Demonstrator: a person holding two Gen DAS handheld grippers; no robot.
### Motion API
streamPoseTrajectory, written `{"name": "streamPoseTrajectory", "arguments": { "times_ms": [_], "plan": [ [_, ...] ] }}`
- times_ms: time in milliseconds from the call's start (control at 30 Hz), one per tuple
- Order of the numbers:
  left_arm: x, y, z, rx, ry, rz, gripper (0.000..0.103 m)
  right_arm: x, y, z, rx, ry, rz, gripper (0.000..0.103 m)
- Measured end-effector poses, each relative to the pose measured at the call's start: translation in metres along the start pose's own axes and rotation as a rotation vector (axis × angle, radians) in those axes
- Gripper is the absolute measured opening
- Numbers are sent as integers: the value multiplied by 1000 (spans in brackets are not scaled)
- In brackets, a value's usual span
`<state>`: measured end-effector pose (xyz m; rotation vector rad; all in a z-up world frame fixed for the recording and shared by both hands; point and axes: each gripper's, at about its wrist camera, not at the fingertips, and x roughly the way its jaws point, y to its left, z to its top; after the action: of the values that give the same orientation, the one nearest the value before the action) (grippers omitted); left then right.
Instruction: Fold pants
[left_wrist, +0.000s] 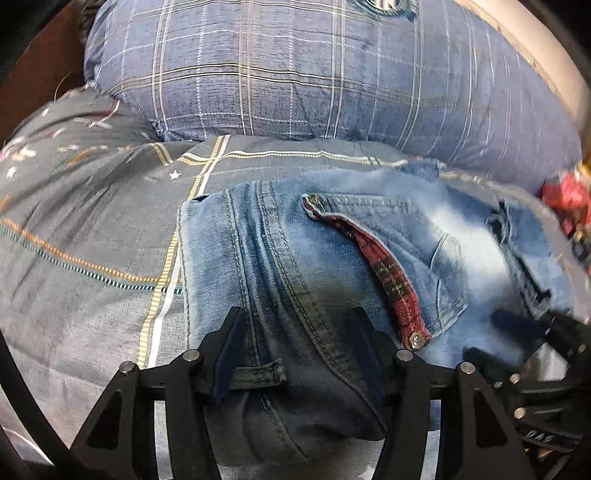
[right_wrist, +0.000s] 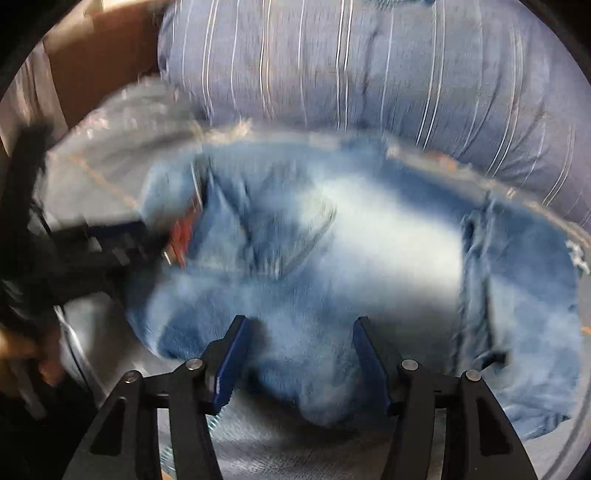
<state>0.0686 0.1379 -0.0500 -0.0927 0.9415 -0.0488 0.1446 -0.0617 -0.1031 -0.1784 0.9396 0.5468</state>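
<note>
Light blue jeans (left_wrist: 332, 258) lie bunched on a grey patterned bedsheet (left_wrist: 85, 229), with a red plaid pocket lining (left_wrist: 391, 280) showing. My left gripper (left_wrist: 295, 325) is open, its fingers on either side of the waistband seam near a belt loop (left_wrist: 258, 373). In the right wrist view, which is blurred, the jeans (right_wrist: 369, 251) fill the middle. My right gripper (right_wrist: 299, 339) is open with a fold of denim lying between its fingers. The left gripper (right_wrist: 110, 243) appears at the left of that view, and the right gripper shows at the left wrist view's right edge (left_wrist: 535, 332).
A large blue plaid pillow (left_wrist: 314, 74) lies behind the jeans, also in the right wrist view (right_wrist: 369, 74). A red object (left_wrist: 565, 199) sits at the far right. A brown headboard (right_wrist: 99, 55) is at the back left.
</note>
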Motion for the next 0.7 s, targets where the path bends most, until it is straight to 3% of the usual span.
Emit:
{"name": "streamPoseTrajectory", "arguments": {
  "times_ms": [200,267,400,500,567,700],
  "plan": [
    [-34,14,3,-54,-86,-28,60,-21,-4,0,78,-97,42,62],
    [-40,23,1,-64,-103,-4,60,-27,2,4,76,-133,59,62],
    [-24,38,-6,-86,-40,22,60,-25,24,17,37,-181,81,62],
    [-3,37,-8,-69,27,62,60,-9,37,19,11,-157,85,62],
    [-3,37,-11,-82,26,54,59,3,40,14,8,-135,88,68],
    [-26,51,-3,-140,-37,-20,59,-4,38,13,20,-157,85,69]
  ]
}}
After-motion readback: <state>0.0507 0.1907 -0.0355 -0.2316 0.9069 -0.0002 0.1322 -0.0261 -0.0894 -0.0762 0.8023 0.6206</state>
